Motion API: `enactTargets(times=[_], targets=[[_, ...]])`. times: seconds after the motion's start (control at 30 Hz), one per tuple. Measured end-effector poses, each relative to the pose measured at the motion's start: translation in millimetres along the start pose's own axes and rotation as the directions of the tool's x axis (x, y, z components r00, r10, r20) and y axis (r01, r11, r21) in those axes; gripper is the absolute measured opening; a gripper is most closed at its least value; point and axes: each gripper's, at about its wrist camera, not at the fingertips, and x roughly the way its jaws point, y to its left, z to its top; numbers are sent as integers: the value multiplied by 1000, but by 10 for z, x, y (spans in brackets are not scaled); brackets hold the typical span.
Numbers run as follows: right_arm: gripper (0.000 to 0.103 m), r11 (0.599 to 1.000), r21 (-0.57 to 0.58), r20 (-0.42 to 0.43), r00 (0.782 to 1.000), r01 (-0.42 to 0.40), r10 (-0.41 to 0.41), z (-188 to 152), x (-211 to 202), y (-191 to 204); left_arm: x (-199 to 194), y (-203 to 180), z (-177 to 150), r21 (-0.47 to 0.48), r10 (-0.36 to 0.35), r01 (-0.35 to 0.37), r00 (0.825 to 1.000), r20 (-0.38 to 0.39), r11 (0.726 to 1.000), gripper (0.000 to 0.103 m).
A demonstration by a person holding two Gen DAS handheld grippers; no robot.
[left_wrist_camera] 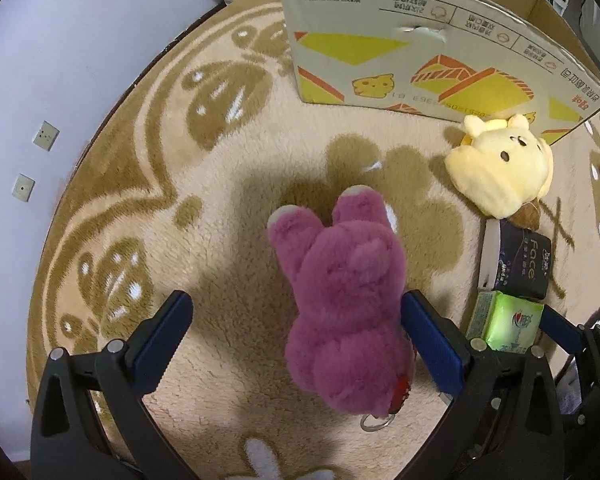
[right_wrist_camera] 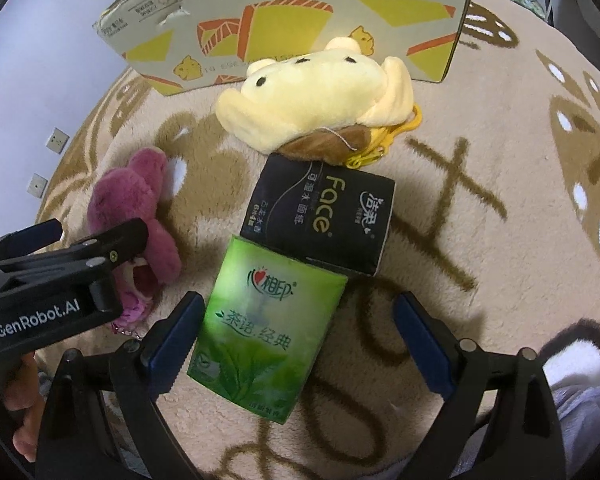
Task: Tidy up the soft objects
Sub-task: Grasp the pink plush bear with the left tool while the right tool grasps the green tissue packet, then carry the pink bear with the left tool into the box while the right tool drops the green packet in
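A purple plush bear (left_wrist_camera: 348, 300) lies on the rug between my left gripper's (left_wrist_camera: 296, 344) open fingers, closer to the right finger (left_wrist_camera: 432, 344); it also shows in the right wrist view (right_wrist_camera: 132, 208). My right gripper (right_wrist_camera: 300, 344) is open around a green tissue pack (right_wrist_camera: 264, 328), whose left edge is near the left finger (right_wrist_camera: 172, 340). A black tissue pack (right_wrist_camera: 324, 220) lies just beyond it, and a yellow plush toy (right_wrist_camera: 320, 96) beyond that. The yellow plush (left_wrist_camera: 504, 168), black pack (left_wrist_camera: 520, 260) and green pack (left_wrist_camera: 508, 320) also show in the left wrist view.
An open cardboard box (left_wrist_camera: 420, 48) stands on the beige patterned rug (left_wrist_camera: 180, 200) behind the toys; it also shows in the right wrist view (right_wrist_camera: 300, 12). A white wall with sockets (left_wrist_camera: 46, 136) runs along the left. The left gripper's body (right_wrist_camera: 60, 280) sits left of the right gripper.
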Motion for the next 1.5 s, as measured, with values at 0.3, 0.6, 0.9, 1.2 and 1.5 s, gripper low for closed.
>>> enactTargets(times=[0.3,0.6,0.9,1.2,1.5], targets=[[100,1000,8,-7,1000,-9,9,-3,56,-8,70,-10,19,-10,-7,7,1000,-12,1000,103],[89,1000,19,-11,1000,15,-15,-34,24,-16,121,-89,19,7,-17,17,1000,-21,1000,103],[68,998,16,-18,998,53,-53,-55,1,10,100,-110,10,19,-65,66,998,-20,998,86],[60,999,51,8,1000,-13,12,-100,-145,-201,14,-142,-25,32,-151,151,989,-2,988,51],[59,996,75,51,998,-42,39,-109,-369,-433,-170,2,-66,-9,-117,117,992,47,993,48]])
